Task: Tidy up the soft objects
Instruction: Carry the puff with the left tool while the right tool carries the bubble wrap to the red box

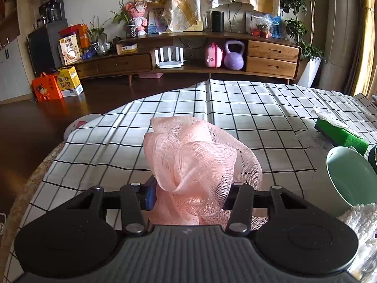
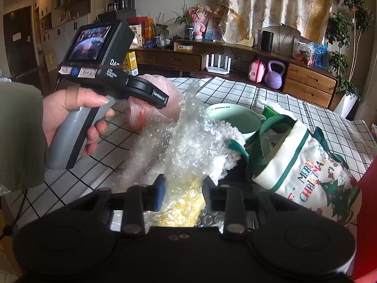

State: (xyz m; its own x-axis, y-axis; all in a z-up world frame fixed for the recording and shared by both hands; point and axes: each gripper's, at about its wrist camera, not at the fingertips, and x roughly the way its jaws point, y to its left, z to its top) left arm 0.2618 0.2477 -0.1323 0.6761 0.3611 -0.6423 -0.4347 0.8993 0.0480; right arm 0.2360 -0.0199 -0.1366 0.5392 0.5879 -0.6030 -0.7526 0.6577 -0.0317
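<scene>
My left gripper is shut on a pink mesh bath pouf and holds it above the checked tablecloth. The pouf also shows in the right wrist view, behind the left gripper's body. My right gripper is shut on a crumpled sheet of bubble wrap that rises up in front of it. A white "Merry Christmas" tote bag with green handles stands open at the right.
A mint green bowl and a white fluffy cloth lie at the table's right. A green tissue pack sits beyond. A wooden sideboard lines the far wall. The table's left edge drops to dark floor.
</scene>
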